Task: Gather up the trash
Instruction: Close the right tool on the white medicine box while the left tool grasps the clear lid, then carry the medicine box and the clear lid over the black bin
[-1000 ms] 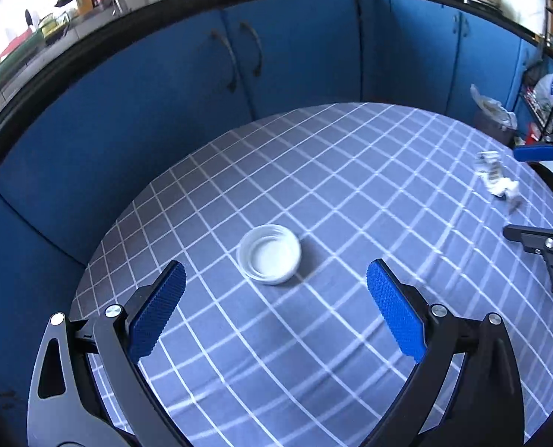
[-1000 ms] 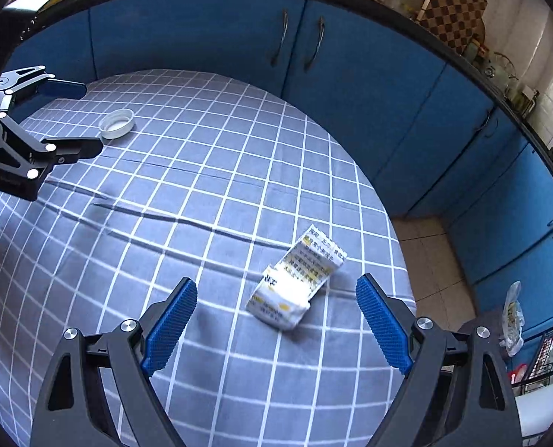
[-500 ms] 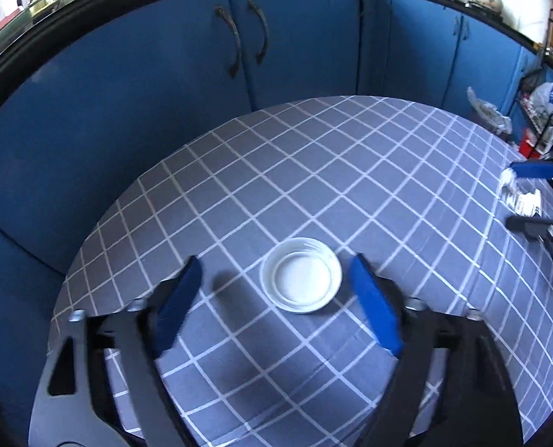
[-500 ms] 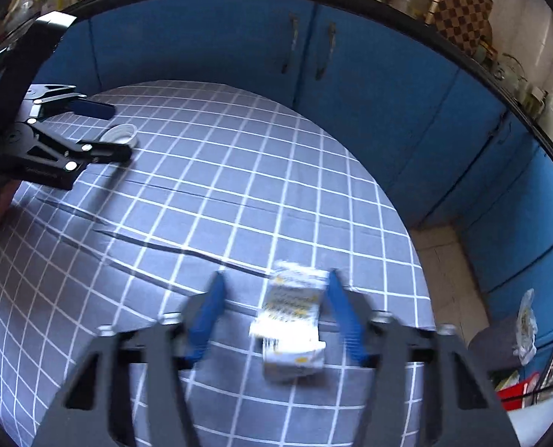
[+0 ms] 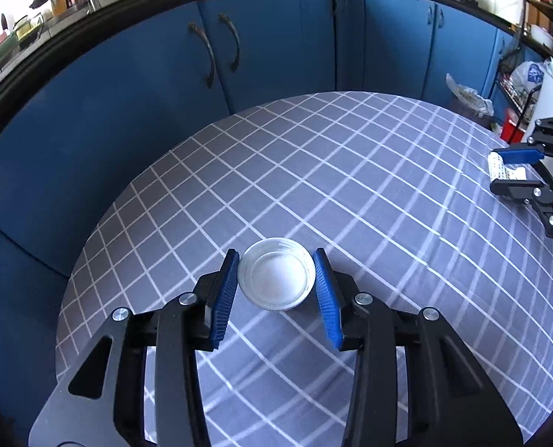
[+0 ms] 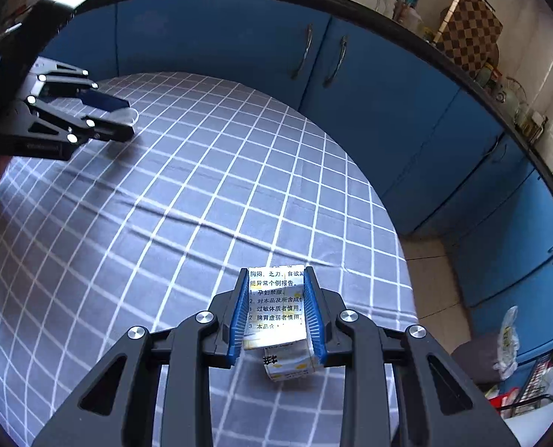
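On the checked tablecloth (image 5: 351,171), through your left wrist camera, the left gripper (image 5: 276,283) is closing its jaws on the white lid (image 5: 275,279); pads touch its rim. Through the right, the right gripper (image 6: 276,309) is closing on the crumpled medicine box (image 6: 276,305), printed in Chinese. Grasping step; next, lift both.

Open cloth between two occupied spots

The checked counter (image 5: 351,171) lies bare and passable across its wide middle, from the white lid (image 5: 276,279) pinched in the left gripper (image 5: 276,279) over to the crumpled carton (image 6: 276,309) between the closing right gripper (image 6: 276,309). Blue cabinet doors (image 6: 351,111) wall off the far edge, and the floor (image 6: 425,279) drops away beside the carton.
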Demonstrator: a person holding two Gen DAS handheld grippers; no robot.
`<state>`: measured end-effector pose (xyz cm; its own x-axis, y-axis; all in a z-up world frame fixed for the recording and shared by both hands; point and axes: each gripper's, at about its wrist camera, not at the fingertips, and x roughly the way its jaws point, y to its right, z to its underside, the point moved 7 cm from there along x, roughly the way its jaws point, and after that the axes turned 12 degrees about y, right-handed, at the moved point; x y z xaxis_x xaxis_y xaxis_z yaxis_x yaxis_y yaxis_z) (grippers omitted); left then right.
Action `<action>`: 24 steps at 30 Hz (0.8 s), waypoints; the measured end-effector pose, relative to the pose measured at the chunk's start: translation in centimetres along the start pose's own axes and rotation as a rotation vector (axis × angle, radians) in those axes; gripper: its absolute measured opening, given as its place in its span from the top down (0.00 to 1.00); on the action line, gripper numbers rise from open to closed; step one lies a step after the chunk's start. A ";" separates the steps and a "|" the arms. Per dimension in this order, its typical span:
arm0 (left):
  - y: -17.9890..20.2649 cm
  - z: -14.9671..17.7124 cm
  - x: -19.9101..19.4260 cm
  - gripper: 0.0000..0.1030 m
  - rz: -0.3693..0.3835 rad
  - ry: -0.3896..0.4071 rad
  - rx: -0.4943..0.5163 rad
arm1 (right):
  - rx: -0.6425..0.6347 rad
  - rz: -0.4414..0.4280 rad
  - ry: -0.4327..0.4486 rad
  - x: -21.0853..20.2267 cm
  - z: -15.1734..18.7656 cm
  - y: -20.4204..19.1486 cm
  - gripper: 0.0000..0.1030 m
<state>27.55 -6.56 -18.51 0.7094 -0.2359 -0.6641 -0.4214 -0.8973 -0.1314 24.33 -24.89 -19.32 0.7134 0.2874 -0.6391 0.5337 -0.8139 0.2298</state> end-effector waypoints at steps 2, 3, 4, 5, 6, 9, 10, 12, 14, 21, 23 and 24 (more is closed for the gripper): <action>0.6 0.1 -0.5 0.60 0.004 0.004 0.021 | -0.013 0.005 -0.001 -0.7 0.4 0.0 0.73; 1.0 0.2 -0.9 0.60 0.006 0.007 0.034 | -0.020 0.009 -0.001 -1.1 0.6 0.1 0.73; 1.4 0.2 -1.1 0.60 0.010 0.008 0.042 | -0.027 0.012 -0.001 -1.5 0.8 0.1 0.73; 2.0 0.3 -1.5 0.60 0.016 0.011 0.058 | -0.036 0.018 -0.003 -2.0 1.0 0.1 0.73; 2.7 0.3 -1.9 0.60 0.017 0.017 0.077 | -0.042 0.024 -0.003 -2.4 1.2 0.1 0.73; 4.1 -0.1 -2.5 0.60 0.027 0.025 0.105 | -0.047 0.030 0.005 -3.7 1.6 0.2 0.73; 4.7 -0.3 -2.8 0.60 0.030 0.032 0.116 | -0.048 0.031 0.008 -4.1 1.7 0.2 0.73; 5.6 -0.7 -3.3 0.60 0.036 0.042 0.131 | -0.048 0.032 0.015 -5.0 2.0 0.3 0.73; 6.5 -1.1 -4.0 0.60 0.044 0.054 0.143 | -0.047 0.035 0.020 -5.9 2.3 0.4 0.73; 8.9 -1.9 -5.5 0.60 0.067 0.080 0.166 | -0.036 0.048 0.024 -8.8 3.7 1.4 0.73; 9.9 -2.1 -5.7 0.60 0.077 0.084 0.177 | -0.041 0.058 0.023 -9.3 4.0 1.6 0.73; 10.4 -2.2 -5.9 0.60 0.080 0.087 0.185 | -0.042 0.066 0.022 -9.7 4.3 1.8 0.73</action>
<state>20.25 -15.35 -14.35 0.7124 -0.3418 -0.6129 -0.5687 -0.7929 -0.2189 16.45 -31.34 -15.87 0.7574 0.2450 -0.6053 0.5032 -0.8097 0.3020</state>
